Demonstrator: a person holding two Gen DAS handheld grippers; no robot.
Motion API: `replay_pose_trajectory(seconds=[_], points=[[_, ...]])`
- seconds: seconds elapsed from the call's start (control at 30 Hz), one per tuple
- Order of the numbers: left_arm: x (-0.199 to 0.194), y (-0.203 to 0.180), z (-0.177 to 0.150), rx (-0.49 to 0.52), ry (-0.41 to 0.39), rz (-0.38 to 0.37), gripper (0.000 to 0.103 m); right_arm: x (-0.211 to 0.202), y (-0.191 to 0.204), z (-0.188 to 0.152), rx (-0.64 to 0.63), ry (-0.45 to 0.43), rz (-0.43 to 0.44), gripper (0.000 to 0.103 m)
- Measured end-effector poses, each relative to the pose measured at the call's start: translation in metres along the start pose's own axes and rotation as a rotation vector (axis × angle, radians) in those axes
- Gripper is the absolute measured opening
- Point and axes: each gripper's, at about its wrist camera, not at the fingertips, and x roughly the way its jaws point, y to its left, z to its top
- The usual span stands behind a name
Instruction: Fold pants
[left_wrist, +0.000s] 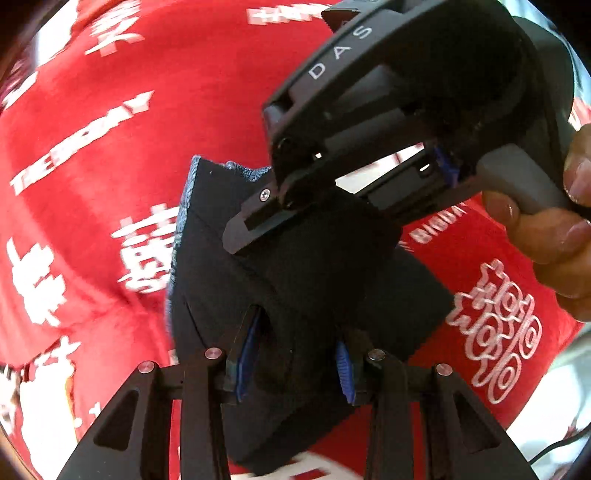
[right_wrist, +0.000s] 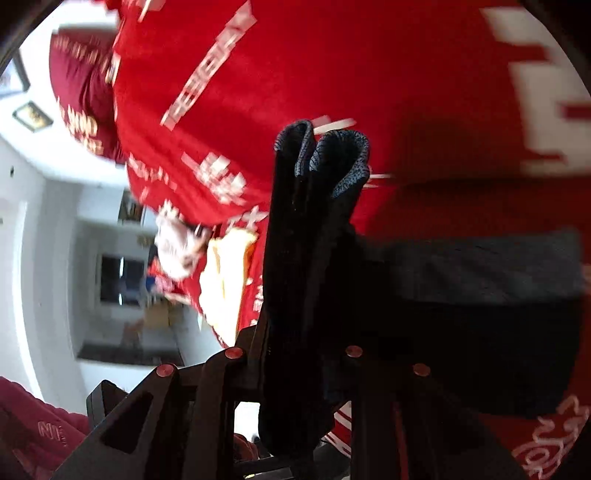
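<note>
The dark navy pants (left_wrist: 314, 280) are bunched into a thick folded bundle held above a red cloth with white lettering (left_wrist: 92, 177). My left gripper (left_wrist: 295, 362) is shut on the near end of the bundle, blue pads pressing both sides. My right gripper (left_wrist: 258, 221) comes in from the upper right in the left wrist view and clamps the far part of the pants. In the right wrist view my right gripper (right_wrist: 303, 354) is shut on the pants (right_wrist: 317, 229), whose folded edge sticks up, and more fabric trails to the right.
The red cloth with white characters (right_wrist: 295, 74) fills most of both views. A person's hand (left_wrist: 554, 240) holds the right gripper's handle. A white room with furniture (right_wrist: 55, 258) shows at the left of the right wrist view.
</note>
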Motion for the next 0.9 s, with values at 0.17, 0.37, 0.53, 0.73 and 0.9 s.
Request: replay_pose_trajectory(seconds=[0.17, 0.37, 0.53, 0.73, 0.9], points=[[0.039, -0.065, 0.001, 0.110, 0.064, -0.021, 0.037, -0.043, -0.078, -0.022, 0.103, -0.045, -0.036, 0.024], [0.080, -0.099, -0.008, 0.144, 0.153, -0.013, 0.037, -0.045, -0.140, -0.035, 0.158, -0.036, -0.095, 0.024], [0.083, -0.089, -0.014, 0.084, 0.229, -0.049, 0.072, -0.039, -0.165, -0.046, 0.212, -0.040, -0.118, 0.024], [0.057, -0.031, -0.026, -0.120, 0.263, -0.030, 0.075, -0.046, -0.160, -0.053, 0.192, -0.040, -0.167, 0.026], [0.057, 0.027, -0.040, -0.320, 0.366, 0.107, 0.075, -0.060, -0.151, -0.054, 0.128, -0.034, -0.328, 0.044]])
